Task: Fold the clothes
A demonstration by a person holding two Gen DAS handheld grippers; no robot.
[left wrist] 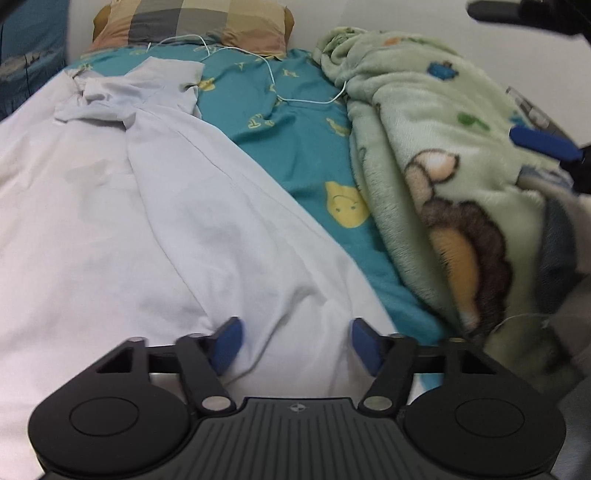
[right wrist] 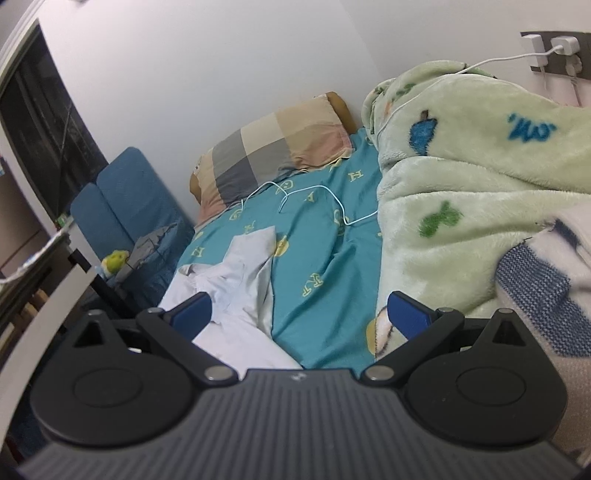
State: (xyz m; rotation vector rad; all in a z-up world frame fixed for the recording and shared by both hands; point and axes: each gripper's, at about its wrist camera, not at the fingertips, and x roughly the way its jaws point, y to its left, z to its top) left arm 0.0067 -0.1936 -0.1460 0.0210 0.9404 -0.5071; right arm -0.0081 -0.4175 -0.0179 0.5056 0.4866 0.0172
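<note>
Blue pads of the left tool [left wrist: 293, 345] sit nearest the lens, spread wide w/ nothing between them, low over the near edge of the white garment [left wrist: 147, 221]. That garment lies on the bed's teal sheet [left wrist: 295, 147], mostly spread out, long axis running from 6 o'clock at the tool up toward 11 o'clock, where the collar and a short sleeve bunch up crumpled near the plaid pillow [left wrist: 192, 26]. Near hem passes right under the left tool's gap, so cloth is touching or just below the pads; can't tell which.

Right tool [right wrist: 301, 314] is also spread open, empty, held higher and off to the side. In its view the garment [right wrist: 240, 280] lies at roughly 10–11 o'clock of the tool, only its collar end and one edge showing. Green fleece blanket [right wrist: 461, 166] is heaped at 2 o'clock, w/ a white charger cable [right wrist: 314, 195] trailing across the sheet between blanket and pillow.

Judgement: left hand is clearly nearer the garment and lined up w/ its long axis; right hand would need to swing toward 9 o'clock to reach an edge. Garment isn't folded now, apart from the rumpled top. Cable lies clear of the cloth, beyond the sleeve.
</note>
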